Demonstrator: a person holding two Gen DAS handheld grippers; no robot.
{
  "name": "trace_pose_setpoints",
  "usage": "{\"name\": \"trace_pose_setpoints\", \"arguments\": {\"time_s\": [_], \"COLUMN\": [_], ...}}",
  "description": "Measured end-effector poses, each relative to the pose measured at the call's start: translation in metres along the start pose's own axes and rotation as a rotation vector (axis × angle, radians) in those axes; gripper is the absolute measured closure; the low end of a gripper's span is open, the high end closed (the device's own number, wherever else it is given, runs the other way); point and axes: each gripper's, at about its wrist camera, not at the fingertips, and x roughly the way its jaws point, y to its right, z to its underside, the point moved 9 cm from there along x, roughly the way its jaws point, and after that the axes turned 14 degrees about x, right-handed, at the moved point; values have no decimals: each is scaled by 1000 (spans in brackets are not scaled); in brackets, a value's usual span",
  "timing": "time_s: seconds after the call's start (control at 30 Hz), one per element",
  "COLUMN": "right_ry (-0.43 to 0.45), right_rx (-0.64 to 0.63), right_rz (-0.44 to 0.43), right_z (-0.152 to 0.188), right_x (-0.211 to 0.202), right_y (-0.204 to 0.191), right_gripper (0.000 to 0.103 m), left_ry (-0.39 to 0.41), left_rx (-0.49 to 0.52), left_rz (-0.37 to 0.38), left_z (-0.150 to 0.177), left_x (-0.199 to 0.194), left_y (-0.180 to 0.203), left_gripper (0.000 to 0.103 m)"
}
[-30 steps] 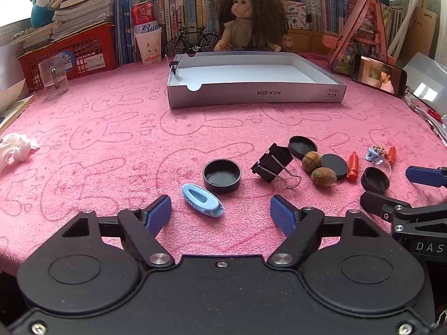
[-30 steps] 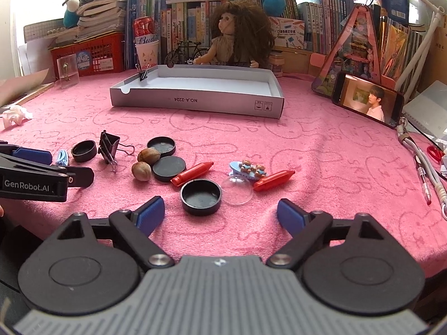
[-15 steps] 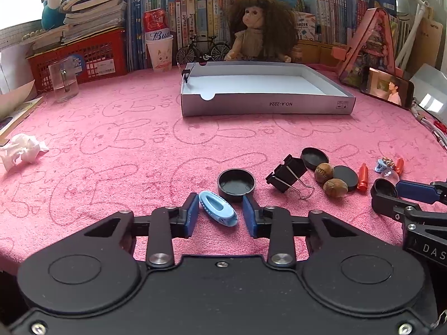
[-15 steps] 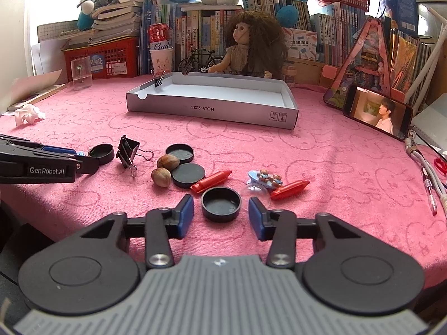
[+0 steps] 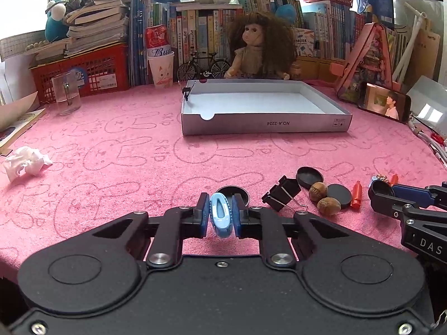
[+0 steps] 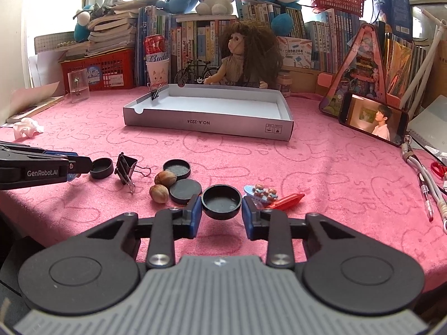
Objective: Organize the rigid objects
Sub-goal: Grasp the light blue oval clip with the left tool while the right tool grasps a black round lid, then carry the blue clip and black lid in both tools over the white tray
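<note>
My left gripper is shut on a light blue oval clip, held just above the pink cloth. My right gripper is shut on a black round cap, lifted a little off the cloth. On the cloth lie another black cap, a black binder clip, two black lids, two nuts, a red crayon and a small beaded trinket. A grey cardboard tray stands behind them, with a binder clip on its left corner.
A crumpled tissue lies at the left. A clear glass, red crate, doll and books line the back. A phone and cables sit at the right.
Both grippers have closed from wide open, the left on the blue clip and the right on the black cap. Both have lifted their objects slightly.
</note>
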Motion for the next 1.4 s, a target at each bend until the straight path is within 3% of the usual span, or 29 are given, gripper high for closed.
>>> {"name": "trace_pose_setpoints", "arguments": {"time_s": [0.33, 0.87, 1.4], "right_ry": [31, 36, 13], "right_rx": [3, 146, 185], "right_rz": [7, 42, -13], "right_z": [-15, -60, -98], "right_x": [4, 34, 71], "right_y": [0, 35, 29], "right_gripper": [67, 67, 67], "left_ry": [19, 30, -2], "left_rx": [-2, -45, -76], "left_rz": [9, 59, 110], "left_z": [-11, -58, -98], "left_x": [4, 40, 85], "left_y": [-2, -21, -28], "left_gripper": [87, 87, 87]}}
